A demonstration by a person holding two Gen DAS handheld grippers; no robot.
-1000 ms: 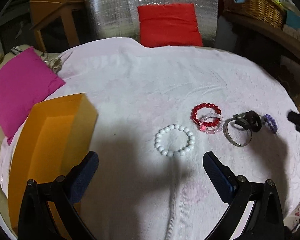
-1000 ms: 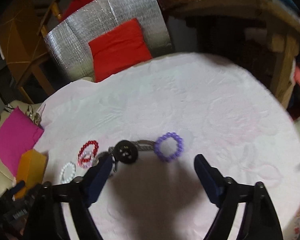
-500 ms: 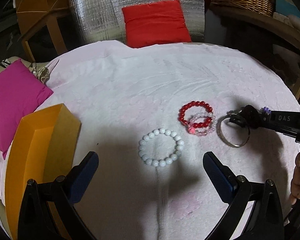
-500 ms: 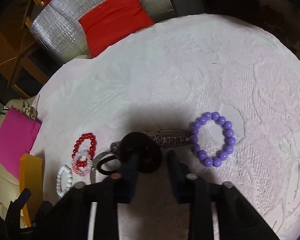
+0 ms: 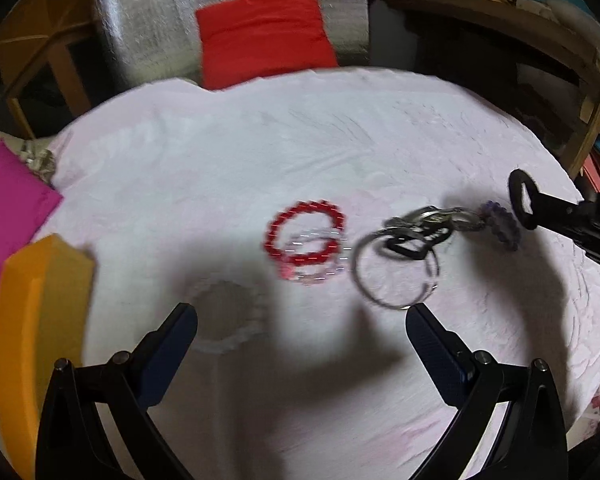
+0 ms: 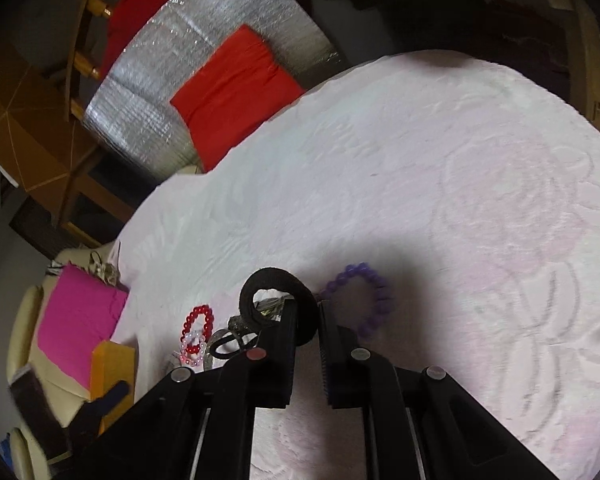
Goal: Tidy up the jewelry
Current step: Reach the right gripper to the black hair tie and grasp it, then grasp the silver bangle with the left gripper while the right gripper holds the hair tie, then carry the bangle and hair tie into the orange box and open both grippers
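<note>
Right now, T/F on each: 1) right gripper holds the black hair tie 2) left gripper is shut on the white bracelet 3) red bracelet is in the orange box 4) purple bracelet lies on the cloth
1) True. The right gripper is clamped on the black hair tie.
2) False. The left gripper is open; the white bracelet lies untouched.
3) False. The red bracelet lies on the tablecloth, apart from the orange box.
4) True. The purple bracelet rests there.

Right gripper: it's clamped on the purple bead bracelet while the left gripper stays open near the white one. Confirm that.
Not quite: the right gripper is clamped on the black hair tie, as the right wrist view shows. The purple bead bracelet lies on the cloth. The left gripper is open near the white bracelet.
</note>
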